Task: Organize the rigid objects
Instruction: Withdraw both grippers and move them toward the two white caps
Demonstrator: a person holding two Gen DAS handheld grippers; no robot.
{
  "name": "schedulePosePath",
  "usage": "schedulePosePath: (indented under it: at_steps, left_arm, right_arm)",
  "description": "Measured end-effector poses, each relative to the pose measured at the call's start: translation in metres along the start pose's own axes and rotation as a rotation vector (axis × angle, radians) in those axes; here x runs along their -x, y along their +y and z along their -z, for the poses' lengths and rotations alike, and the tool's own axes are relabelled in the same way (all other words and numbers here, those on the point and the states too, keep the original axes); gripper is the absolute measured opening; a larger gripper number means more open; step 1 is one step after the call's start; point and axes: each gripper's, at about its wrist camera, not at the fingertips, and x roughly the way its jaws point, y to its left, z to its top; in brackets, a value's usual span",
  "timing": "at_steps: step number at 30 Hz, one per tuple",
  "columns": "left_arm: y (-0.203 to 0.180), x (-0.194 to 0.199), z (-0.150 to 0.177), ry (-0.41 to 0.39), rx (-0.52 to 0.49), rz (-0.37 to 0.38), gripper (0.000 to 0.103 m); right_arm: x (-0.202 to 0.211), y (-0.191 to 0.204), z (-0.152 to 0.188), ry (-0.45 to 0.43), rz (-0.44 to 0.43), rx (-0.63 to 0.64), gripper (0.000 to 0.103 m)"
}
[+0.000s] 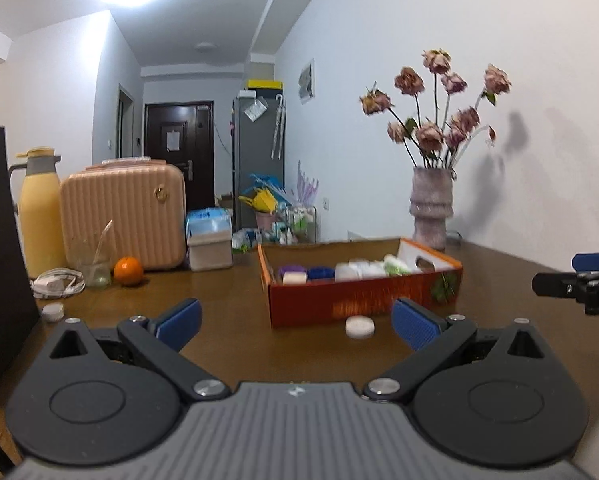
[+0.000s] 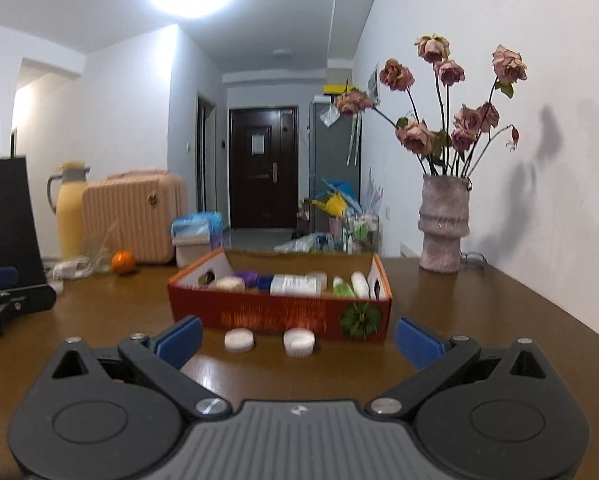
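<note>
An orange cardboard box (image 1: 339, 304) (image 2: 275, 316) stands on the brown table and holds several small bottles and jars, white, purple, blue and green. In the right wrist view two white round caps (image 2: 239, 339) (image 2: 298, 342) lie on the table just in front of the box. The left wrist view shows one white cap (image 1: 360, 327) before the box and another (image 1: 53, 312) at the far left. My left gripper (image 1: 295, 322) is open and empty, short of the box. My right gripper (image 2: 297, 340) is open and empty, with the caps between its fingers' line.
A vase of dried roses (image 1: 433, 212) (image 2: 443, 224) stands at the back right by the wall. At the back left are a pink case (image 1: 123, 220), a yellow flask (image 1: 39, 216), an orange (image 1: 128, 271), a glass jar (image 1: 93, 268), a white cable (image 1: 57, 282) and a black bag (image 2: 3, 216).
</note>
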Motion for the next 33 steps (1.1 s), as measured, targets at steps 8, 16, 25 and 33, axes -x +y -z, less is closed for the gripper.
schedulePosePath:
  at_steps: [8,16,25,33]
  left_arm:
    - [0.012,0.054,0.043,0.085,0.091,0.097,0.103]
    - [-0.005,0.052,0.054,0.160,-0.008,0.100,0.103]
    - [-0.011,0.001,0.051,0.228,0.006,0.090,0.103]
    - [-0.025,-0.089,0.027,0.299,-0.090,0.146,0.103]
  right_arm:
    - [0.055,0.008,0.049,0.028,0.025,-0.049,0.103]
    - [0.087,-0.007,0.084,0.049,0.038,-0.152,0.103]
    - [0.032,-0.018,0.078,0.154,0.001,-0.192,0.103]
    - [-0.054,-0.027,0.042,0.189,-0.050,-0.101,0.101]
